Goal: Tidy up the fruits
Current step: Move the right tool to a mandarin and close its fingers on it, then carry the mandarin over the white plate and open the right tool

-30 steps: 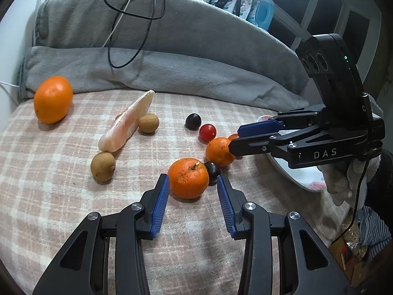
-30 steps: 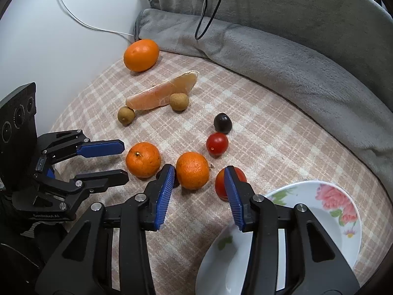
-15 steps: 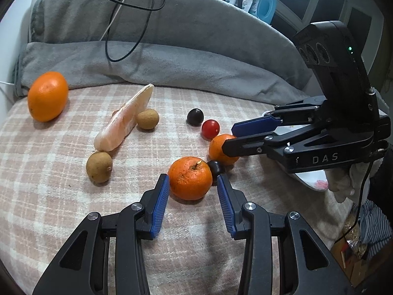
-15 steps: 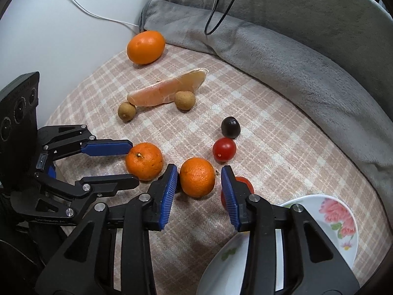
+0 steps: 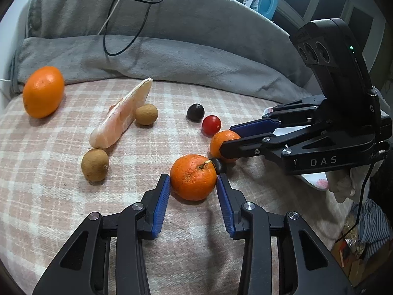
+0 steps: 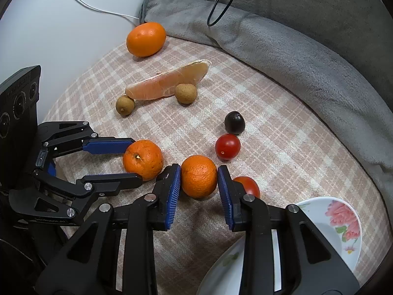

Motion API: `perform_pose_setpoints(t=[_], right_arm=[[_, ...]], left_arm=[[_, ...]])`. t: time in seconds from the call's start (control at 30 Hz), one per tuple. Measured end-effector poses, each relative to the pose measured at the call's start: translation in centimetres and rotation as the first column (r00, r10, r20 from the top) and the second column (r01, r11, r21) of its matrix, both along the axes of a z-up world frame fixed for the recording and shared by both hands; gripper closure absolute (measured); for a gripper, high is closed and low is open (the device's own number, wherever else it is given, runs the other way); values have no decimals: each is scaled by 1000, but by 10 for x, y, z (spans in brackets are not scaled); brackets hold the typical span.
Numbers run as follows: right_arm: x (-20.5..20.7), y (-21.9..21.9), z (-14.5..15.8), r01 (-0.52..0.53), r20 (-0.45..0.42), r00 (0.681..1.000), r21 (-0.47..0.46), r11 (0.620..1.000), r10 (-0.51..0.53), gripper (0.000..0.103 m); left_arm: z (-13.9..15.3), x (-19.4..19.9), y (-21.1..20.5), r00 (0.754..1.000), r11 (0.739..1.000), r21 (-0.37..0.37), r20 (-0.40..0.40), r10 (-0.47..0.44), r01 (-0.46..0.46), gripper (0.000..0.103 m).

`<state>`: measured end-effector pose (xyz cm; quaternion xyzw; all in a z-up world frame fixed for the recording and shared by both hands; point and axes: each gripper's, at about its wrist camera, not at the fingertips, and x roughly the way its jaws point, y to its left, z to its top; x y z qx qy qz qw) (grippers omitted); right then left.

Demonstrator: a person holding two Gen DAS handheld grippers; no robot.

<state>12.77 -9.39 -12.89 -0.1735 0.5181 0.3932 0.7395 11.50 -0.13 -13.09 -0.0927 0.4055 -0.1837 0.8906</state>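
My right gripper (image 6: 199, 179) is closing on a mandarin (image 6: 199, 175), pads touching it. My left gripper (image 5: 193, 184) sits apart around a stemmed mandarin (image 5: 193, 177).

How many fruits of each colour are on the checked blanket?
Orange round citrus fruits: 3
Red tomatoes: 2
Brown round longans: 2
Dark purple small fruits: 2
Pale pink pomelo wedge: 1
Total: 10

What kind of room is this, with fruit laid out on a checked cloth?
Probably a home, perhaps a bedroom: the checked blanket is backed by folded grey bedding, a flowered bowl sits nearby, and a blue detergent bottle stands behind.
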Motion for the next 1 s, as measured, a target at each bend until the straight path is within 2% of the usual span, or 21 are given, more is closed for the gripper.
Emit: perform_pose_setpoints(t=[0.3, 0.53, 1.0], right_arm=[[-4, -5, 11, 6, 15, 1000, 34, 999, -7, 71], [-7, -22, 29, 47, 40, 998, 77, 996, -50, 71], [-16, -102, 64, 215, 87, 970, 140, 966, -228, 71]], left_arm=[[2, -8, -3, 1000, 1000, 2, 14, 5, -5, 67], [13, -20, 0, 999, 1000, 0, 39, 15, -15, 68], [42, -41, -24, 994, 999, -18, 106, -36, 39, 68]])
